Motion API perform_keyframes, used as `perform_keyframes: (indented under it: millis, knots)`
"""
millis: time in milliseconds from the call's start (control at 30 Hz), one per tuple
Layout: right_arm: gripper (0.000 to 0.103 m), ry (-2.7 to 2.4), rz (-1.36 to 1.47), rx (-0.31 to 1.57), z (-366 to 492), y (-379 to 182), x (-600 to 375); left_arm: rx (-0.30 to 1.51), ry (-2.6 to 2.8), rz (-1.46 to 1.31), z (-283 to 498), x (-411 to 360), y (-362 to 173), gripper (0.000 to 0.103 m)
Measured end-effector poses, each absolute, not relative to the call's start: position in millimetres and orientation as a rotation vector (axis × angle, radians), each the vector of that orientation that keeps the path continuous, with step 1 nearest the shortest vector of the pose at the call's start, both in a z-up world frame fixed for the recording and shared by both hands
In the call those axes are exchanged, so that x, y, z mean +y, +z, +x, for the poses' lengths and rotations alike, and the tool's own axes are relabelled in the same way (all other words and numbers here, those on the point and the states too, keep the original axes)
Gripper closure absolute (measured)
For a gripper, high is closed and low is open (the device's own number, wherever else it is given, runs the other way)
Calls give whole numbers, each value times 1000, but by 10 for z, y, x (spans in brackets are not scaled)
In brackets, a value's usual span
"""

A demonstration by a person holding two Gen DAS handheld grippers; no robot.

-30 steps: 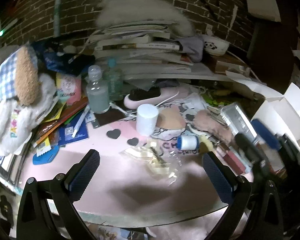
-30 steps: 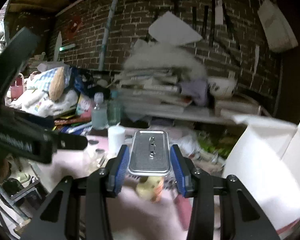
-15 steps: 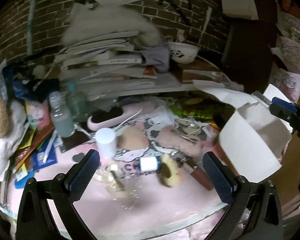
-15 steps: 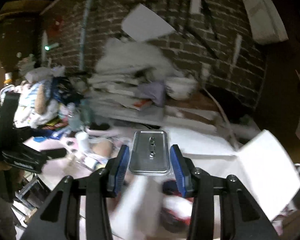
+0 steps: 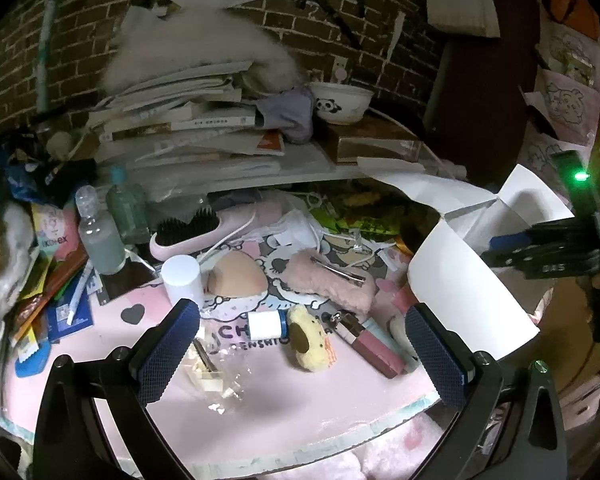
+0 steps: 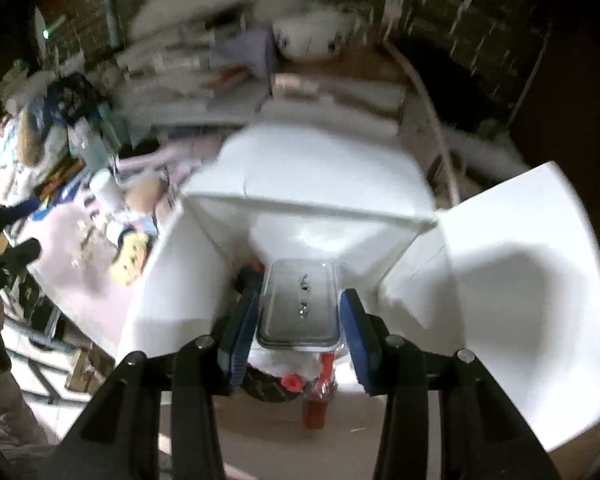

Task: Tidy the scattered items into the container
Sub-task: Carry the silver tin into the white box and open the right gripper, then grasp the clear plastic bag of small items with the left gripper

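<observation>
Metal tin (image 6: 298, 306) is pinched between the right gripper (image 6: 300, 320) fingers above the open white box (image 6: 332, 184), ready for release; left gripper (image 5: 304, 352) fingers are spread over the desk (image 5: 284, 408).

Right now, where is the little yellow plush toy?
In the left wrist view, the plush lies on the pink mat, between the small white bottle and the pink tube.

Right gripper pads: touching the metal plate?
Touching. The right wrist view shows the right gripper with both blue pads pressed against the metal plate sides, no gap, above the open white box.
</observation>
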State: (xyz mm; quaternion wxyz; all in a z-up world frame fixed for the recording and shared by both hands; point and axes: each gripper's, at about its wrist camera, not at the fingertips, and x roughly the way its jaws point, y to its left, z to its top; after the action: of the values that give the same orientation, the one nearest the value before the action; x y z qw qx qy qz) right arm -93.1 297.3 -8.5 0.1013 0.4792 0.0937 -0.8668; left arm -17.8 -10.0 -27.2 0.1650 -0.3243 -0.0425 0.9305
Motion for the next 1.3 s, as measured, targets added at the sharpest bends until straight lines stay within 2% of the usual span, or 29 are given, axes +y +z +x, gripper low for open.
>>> perform_keyframes:
  millis: [133, 333, 533, 600, 700, 800, 833, 900, 1100, 1300]
  knots:
    - [63, -2534, 1493, 271, -1042, -182, 3000, -114, 2631, -903, -151, -68, -238, 0]
    - [63, -2465, 1585, 98, -1117, -261, 3142, -115, 2638, -860, -91, -37, -151, 0]
    - [59, -2472, 1578, 83, -1098, -212, 3132, -94, 2645, -847, -69, -31, -136, 0]
    - [57, -2529, 1515, 117, -1055, -124, 3097, -84, 2657, -862, -84, -69, -191, 0]
    - [34, -2673, 1294, 185, -859, 135, 2997, -123, 2664, -871, -94, -200, -319, 0]
    - [28, -2728, 1023, 151, -587, 378, 2854, -181, 2707, -897, -119, -377, -481, 0]
    - [21, -2711, 934, 132, -473, 442, 2771, -193, 2723, -911, -128, -428, -536, 1]
    - [15, -2664, 775, 98, -237, 498, 2562, -204, 2738, -941, -153, -499, -657, 1]
    - [15, -2590, 512, 123, 149, 321, 1863, -220, 2779, -982, -244, -558, -995, 1]
    - [15, -2571, 559, 58, 165, -147, 1375, -213, 2806, -994, -356, -562, -1154, 1]
